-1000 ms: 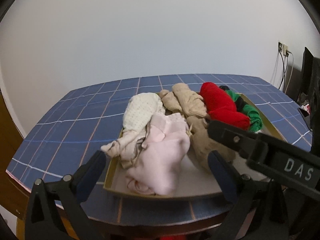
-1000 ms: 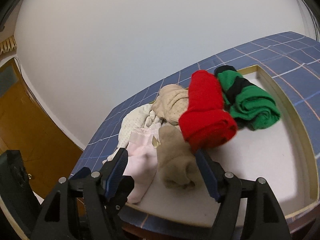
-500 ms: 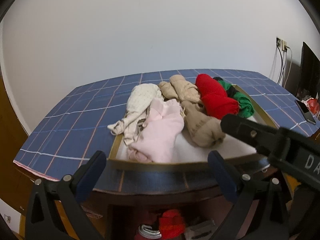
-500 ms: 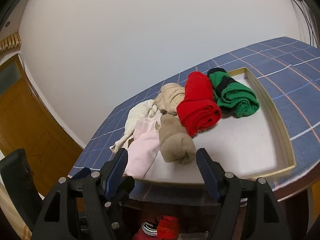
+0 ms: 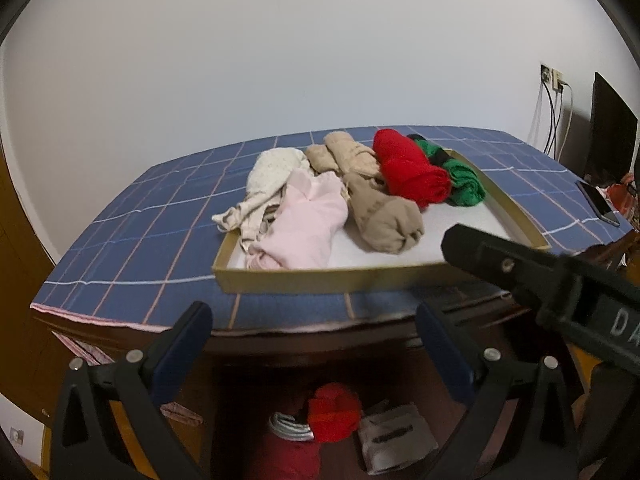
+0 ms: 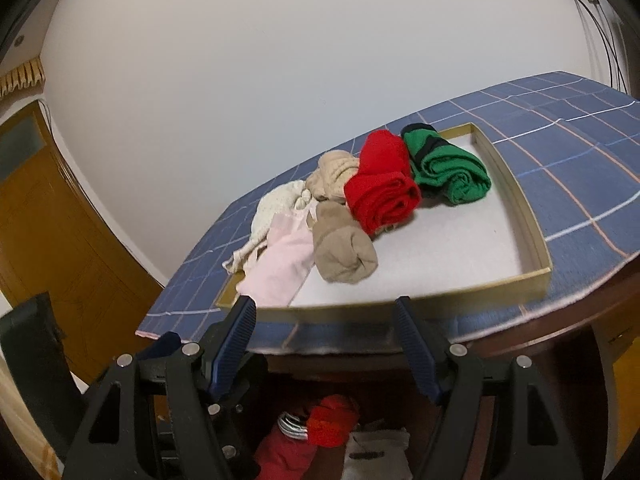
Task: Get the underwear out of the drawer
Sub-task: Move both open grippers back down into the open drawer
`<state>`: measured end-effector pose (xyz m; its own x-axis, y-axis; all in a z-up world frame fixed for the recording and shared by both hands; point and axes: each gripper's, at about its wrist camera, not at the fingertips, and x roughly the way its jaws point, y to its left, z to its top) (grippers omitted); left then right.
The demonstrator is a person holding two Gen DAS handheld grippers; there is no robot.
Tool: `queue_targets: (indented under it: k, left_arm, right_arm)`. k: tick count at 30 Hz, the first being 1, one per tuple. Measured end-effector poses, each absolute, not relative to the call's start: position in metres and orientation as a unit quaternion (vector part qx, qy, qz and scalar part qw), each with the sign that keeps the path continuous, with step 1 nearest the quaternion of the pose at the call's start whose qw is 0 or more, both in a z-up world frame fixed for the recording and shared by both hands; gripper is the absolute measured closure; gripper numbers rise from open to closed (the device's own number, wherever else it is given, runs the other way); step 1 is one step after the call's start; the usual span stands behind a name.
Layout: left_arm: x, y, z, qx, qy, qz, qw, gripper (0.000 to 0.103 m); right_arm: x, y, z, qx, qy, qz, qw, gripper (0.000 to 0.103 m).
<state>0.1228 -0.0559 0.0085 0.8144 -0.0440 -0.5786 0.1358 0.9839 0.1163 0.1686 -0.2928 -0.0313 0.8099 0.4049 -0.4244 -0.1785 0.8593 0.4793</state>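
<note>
A shallow cardboard drawer sits on a blue checked tablecloth. Inside lie a pink piece, a cream dotted piece hanging over the left rim, a rolled beige piece, a beige dotted piece, a red roll and a green roll. My left gripper is open and empty, short of the table's front edge. My right gripper is open too, with nothing between its fingers; its black body crosses the left wrist view at right.
The right half of the drawer floor is bare. A phone lies on the cloth at far right, near a dark monitor. Under the table sit red items and a white bag. A wooden door stands left.
Both grippers have drawn back from the drawer, so the clothes look smaller and the table's front edge and the space beneath it have come into view. Nothing was gripped.
</note>
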Motion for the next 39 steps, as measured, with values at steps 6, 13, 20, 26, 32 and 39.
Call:
queue_targets:
  k: [6, 13, 20, 26, 32, 39]
  left_arm:
    - [0.111, -0.056, 0.002, 0.070, 0.311, -0.053, 0.946, 0.000]
    - [0.097, -0.060, -0.012, 0.079, 0.325, -0.055, 0.941, 0.000]
    - [0.083, -0.059, -0.024, 0.086, 0.336, -0.058, 0.936, 0.000]
    - [0.077, -0.055, -0.037, 0.085, 0.356, -0.061, 0.929, 0.000]
    - [0.069, -0.047, -0.052, 0.088, 0.373, -0.060, 0.921, 0.000]
    - [0.062, -0.015, -0.063, 0.068, 0.406, -0.058, 0.909, 0.000]
  right_arm:
    - [0.156, -0.291, -0.036, 0.205, 0.272, 0.156, 0.927, 0.030]
    - [0.141, -0.290, -0.045, 0.197, 0.285, 0.160, 0.924, 0.030]
    - [0.128, -0.288, -0.058, 0.190, 0.302, 0.164, 0.920, 0.030]
    - [0.120, -0.290, -0.069, 0.187, 0.318, 0.162, 0.915, 0.030]
    - [0.111, -0.293, -0.082, 0.181, 0.335, 0.158, 0.911, 0.030]
    - [0.103, -0.302, -0.100, 0.174, 0.371, 0.151, 0.900, 0.030]
